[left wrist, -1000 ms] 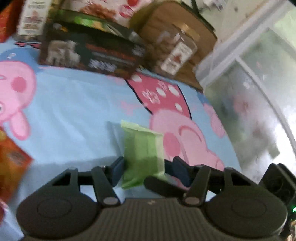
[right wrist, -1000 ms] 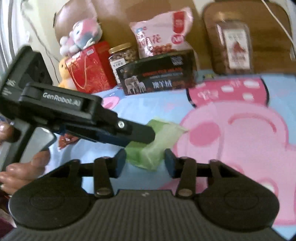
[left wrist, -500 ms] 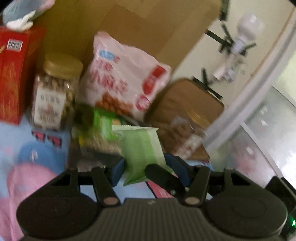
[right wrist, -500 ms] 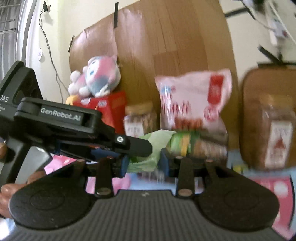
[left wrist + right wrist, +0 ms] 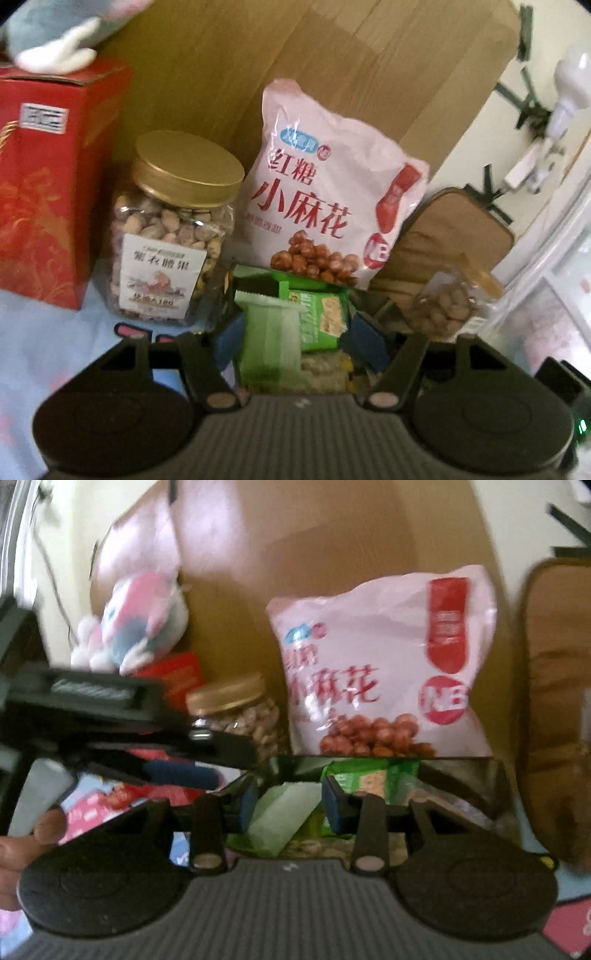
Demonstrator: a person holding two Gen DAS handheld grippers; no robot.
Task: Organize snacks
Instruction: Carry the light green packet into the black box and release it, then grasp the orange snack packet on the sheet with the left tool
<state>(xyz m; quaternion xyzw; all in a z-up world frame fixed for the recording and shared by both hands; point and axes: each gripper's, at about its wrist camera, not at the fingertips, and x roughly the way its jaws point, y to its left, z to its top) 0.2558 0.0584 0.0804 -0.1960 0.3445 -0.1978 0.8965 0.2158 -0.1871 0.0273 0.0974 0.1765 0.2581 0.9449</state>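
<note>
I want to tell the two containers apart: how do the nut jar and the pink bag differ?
The nut jar is clear and rigid, with a gold screw lid; the pink bag is soft, opaque and sealed. The jar stands upright on its base; the bag leans back against the wooden board. The jar is shorter than the bag. Both stand behind the black box.

The left gripper (image 5: 295,341) holds a pale green packet (image 5: 271,339) between parted fingers (image 5: 225,341), above a black box (image 5: 373,306) of snacks.

Both your wrist cameras sit low and close, facing the far wall. Each shows the pink snack bag (image 5: 325,206), the gold-lidded jar (image 5: 173,229) and the light green packet (image 5: 271,339); your right view looks from further right.
</note>
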